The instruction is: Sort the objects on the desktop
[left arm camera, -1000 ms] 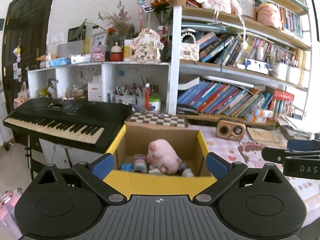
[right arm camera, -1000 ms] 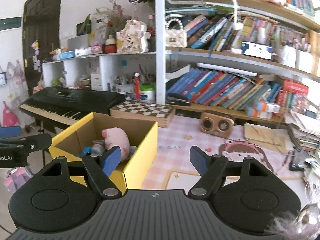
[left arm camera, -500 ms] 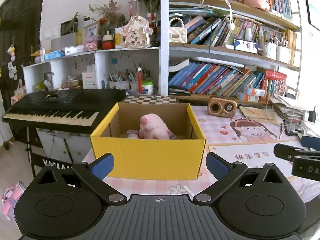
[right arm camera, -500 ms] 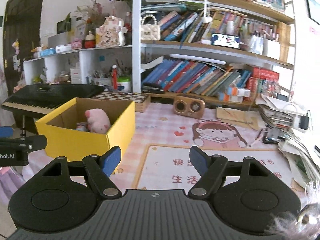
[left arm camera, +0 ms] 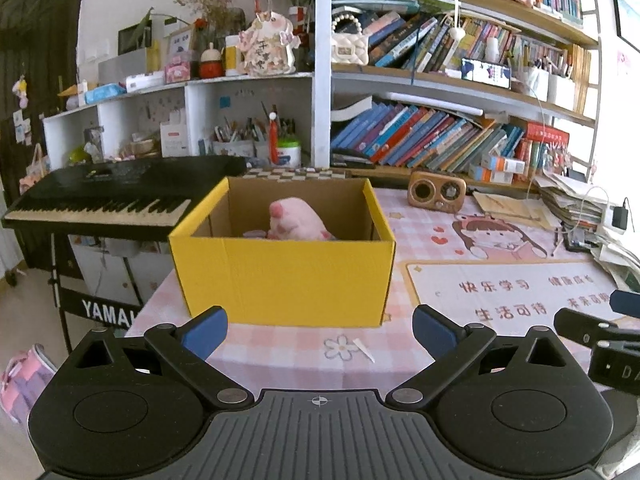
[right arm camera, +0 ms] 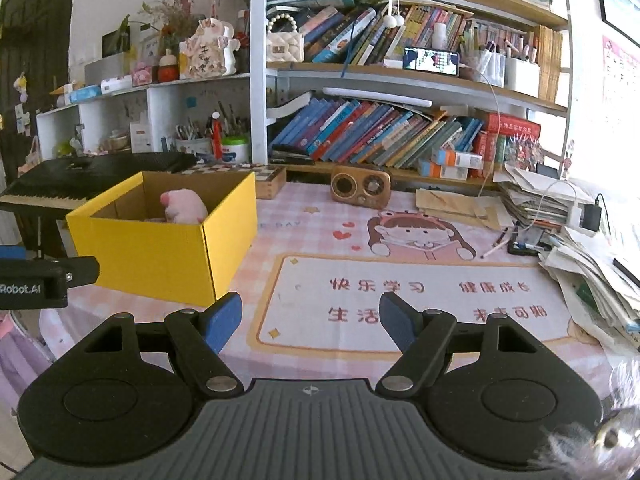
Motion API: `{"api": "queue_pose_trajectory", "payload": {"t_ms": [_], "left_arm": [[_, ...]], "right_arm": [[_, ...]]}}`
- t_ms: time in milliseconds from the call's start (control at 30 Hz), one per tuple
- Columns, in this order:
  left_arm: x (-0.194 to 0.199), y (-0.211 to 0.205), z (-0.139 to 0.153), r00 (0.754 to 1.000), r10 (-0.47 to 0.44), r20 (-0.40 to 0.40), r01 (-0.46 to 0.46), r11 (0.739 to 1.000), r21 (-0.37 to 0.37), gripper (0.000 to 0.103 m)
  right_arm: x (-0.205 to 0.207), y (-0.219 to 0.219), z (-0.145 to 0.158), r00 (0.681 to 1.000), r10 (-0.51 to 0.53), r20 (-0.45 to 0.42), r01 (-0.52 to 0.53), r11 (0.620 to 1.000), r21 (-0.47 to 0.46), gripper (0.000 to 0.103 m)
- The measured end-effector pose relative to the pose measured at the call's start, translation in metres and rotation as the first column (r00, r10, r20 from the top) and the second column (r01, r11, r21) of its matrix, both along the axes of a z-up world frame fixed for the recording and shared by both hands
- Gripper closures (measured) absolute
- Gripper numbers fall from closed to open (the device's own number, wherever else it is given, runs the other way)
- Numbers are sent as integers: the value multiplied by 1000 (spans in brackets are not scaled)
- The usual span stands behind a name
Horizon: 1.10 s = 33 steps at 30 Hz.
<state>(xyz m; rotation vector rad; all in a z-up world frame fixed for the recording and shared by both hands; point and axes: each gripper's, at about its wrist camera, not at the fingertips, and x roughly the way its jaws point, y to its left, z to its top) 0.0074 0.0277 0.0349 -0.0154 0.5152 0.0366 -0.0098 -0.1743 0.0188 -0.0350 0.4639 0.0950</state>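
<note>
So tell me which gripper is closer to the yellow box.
Left. The left gripper sits directly in front of the yellow box; the right gripper is off to its right, over the desk mat.

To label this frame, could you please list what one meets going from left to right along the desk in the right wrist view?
Black keyboard → yellow box holding a pink plush toy → checkered chessboard box → wooden speaker → pile of papers.

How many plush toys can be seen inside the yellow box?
1: a pink plush toy sits toward the back of the yellow box. Smaller items lie beside it, and the front wall may hide more.
</note>
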Motion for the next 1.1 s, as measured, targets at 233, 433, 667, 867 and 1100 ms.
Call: {"api": "queue_pose_trajectory", "payload": {"t_ms": [233,433,667,867,1100], "left_arm": [[-6,-5,-4,1000,17,-13,-17,1000,10,0],[-10,-7,-10,999,36,-38,-35,999,26,0],[-11,-9,-14,998,27,-64,-26,1000,15,0],[-11,-10,-16,996,28,-87,-28,1000,10,0],[-10,-10,-19,993,28,-111,-28,1000,2,0]], "right_arm": [[-9,1,-6,1000,9,-22,-9,1000,-5,27],[-10,-1,-9,999,-4,-43,4,1000,6,21],[-11,-3,-13,997,-26,-78,27,1000,14,18],[-12,-5,-16,994,-36,-101,38,999,17,7],[-10,-7,-19,990,-38,-135,42,999,28,2]]}}
